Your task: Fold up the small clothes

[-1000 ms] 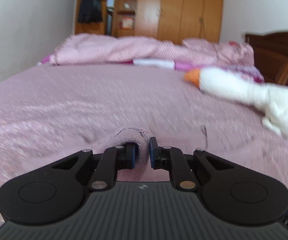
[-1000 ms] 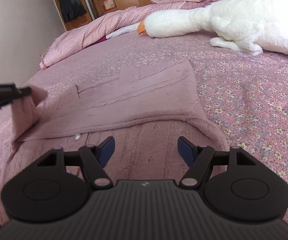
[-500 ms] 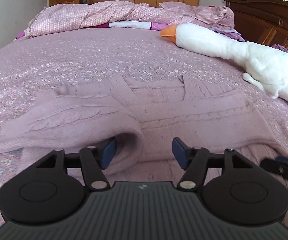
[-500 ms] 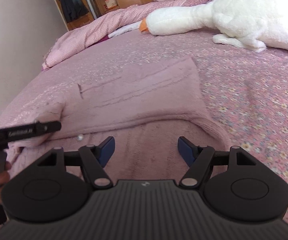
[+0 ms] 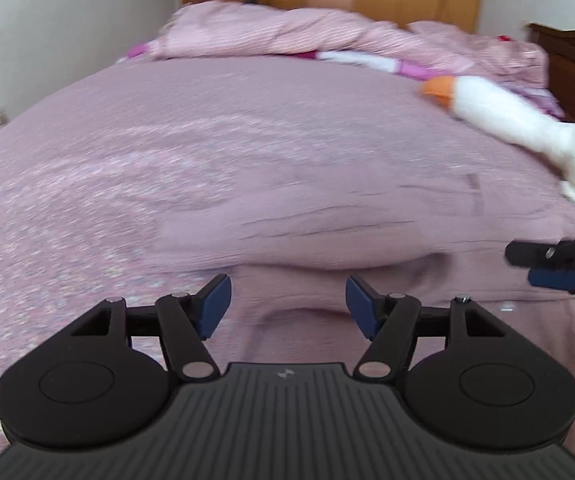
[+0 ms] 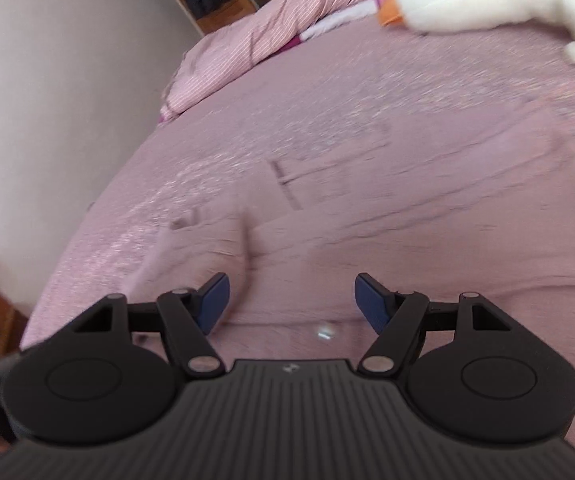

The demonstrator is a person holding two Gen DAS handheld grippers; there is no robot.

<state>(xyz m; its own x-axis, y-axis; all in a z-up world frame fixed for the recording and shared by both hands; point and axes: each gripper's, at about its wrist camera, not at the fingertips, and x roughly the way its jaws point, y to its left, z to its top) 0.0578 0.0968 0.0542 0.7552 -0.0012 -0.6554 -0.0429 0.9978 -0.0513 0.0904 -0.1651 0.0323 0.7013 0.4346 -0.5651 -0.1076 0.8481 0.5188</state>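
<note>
I see my left gripper (image 5: 288,305) and right gripper (image 6: 292,303) with fingers spread wide, holding nothing, above the pink knitted sweater (image 5: 347,220) lying partly folded on the floral pink bed (image 5: 107,184), near a white plush goose (image 5: 519,120).

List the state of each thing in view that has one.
Left gripper: open, empty, over the cardigan.
Right gripper: open, empty, over the cardigan.
Cardigan: lying on the bed, partly folded over itself.
Goose: lying on the bed, apart from the cardigan.
Duvet: bunched at the far end.
</note>
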